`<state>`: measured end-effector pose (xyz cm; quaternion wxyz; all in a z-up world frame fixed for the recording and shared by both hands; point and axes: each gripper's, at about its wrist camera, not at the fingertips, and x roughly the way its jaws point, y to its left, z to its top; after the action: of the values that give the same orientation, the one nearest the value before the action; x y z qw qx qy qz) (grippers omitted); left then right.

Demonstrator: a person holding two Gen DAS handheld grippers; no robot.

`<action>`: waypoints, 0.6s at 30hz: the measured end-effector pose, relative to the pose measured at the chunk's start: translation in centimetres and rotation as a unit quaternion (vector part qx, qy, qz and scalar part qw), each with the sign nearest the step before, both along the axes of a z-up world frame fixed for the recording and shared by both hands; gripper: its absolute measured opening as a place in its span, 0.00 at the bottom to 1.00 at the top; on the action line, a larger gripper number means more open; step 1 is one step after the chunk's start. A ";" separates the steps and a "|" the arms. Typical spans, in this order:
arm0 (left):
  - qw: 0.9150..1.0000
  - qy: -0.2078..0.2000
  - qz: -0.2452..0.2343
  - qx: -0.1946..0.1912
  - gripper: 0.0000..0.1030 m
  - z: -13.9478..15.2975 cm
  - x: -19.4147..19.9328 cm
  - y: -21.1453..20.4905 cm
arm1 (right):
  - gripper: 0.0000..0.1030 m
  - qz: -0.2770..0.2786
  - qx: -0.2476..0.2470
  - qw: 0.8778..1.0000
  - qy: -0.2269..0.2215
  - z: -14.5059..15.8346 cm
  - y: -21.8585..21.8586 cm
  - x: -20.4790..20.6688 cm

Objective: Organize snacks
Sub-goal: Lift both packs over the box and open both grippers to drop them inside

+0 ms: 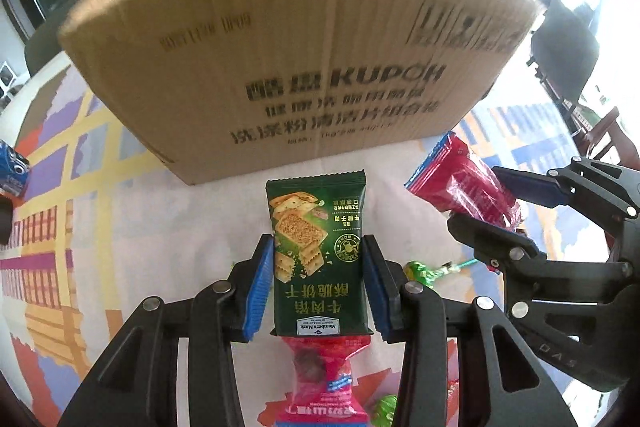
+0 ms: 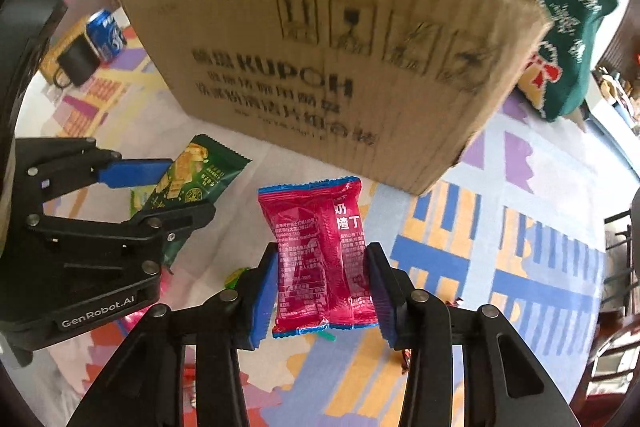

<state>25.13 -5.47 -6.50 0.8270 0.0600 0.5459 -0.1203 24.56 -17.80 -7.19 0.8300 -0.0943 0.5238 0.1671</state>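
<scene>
- Our left gripper (image 1: 318, 283) clamps the green cracker packet (image 1: 318, 251), held up just before the cardboard box (image 1: 280, 67).
- Our right gripper (image 2: 322, 291) clamps the red snack packet (image 2: 322, 255), also just before that box.

left tongs (image 1: 318, 281) clamped, right tongs (image 2: 322, 289) too (tilted down) —

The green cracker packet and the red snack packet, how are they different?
The green cracker packet shows pictures of crackers; the red snack packet shows small printed text. The left gripper holds the green one, the right gripper the red one. Both are sealed, upright, lifted before the cardboard box.
</scene>
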 end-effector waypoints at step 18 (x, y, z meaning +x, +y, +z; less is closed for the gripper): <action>0.992 -0.123 0.004 -0.035 0.41 8.4 -2.7 0.8 | 0.42 -0.049 0.058 0.990 -0.119 8.8 -2.1 -3.3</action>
<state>22.47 -4.68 1.88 0.8901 0.0431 0.4354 -0.1276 21.26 -19.89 1.57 0.8979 -0.0392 0.4143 0.1436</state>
